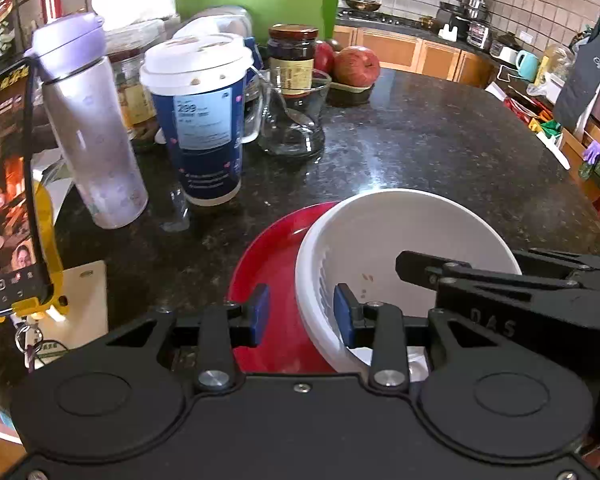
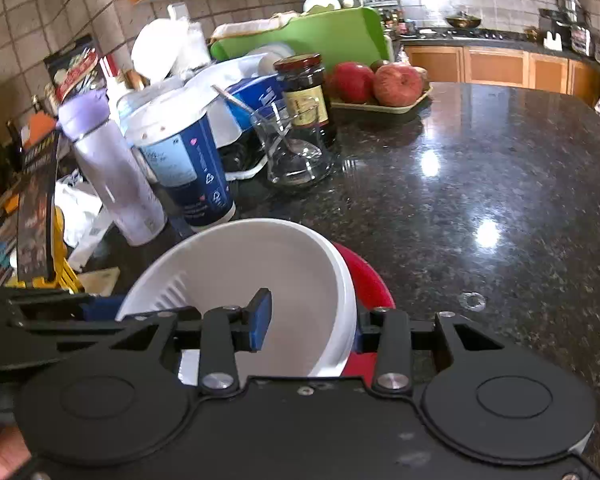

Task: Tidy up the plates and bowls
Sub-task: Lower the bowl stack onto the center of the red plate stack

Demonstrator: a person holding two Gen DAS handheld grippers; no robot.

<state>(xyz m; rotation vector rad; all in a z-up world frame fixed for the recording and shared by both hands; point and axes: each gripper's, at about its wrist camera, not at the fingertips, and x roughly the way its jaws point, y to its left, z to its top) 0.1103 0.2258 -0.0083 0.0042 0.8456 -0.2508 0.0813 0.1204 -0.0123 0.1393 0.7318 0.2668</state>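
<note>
White bowl (image 1: 400, 248) sits on red plate (image 1: 272, 264); both tongs, left tongs (image 1: 302, 314) and right tongs (image 2: 308, 320), straddle its rim, gaps wide; stacking looks almost finished.

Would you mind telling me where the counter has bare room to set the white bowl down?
The widest bare stretch of dark counter lies right of the white bowl and red plate, in front of the apple tray. It is crowded to the left: blue cup, purple bottle and glass pitcher stand close together.
</note>
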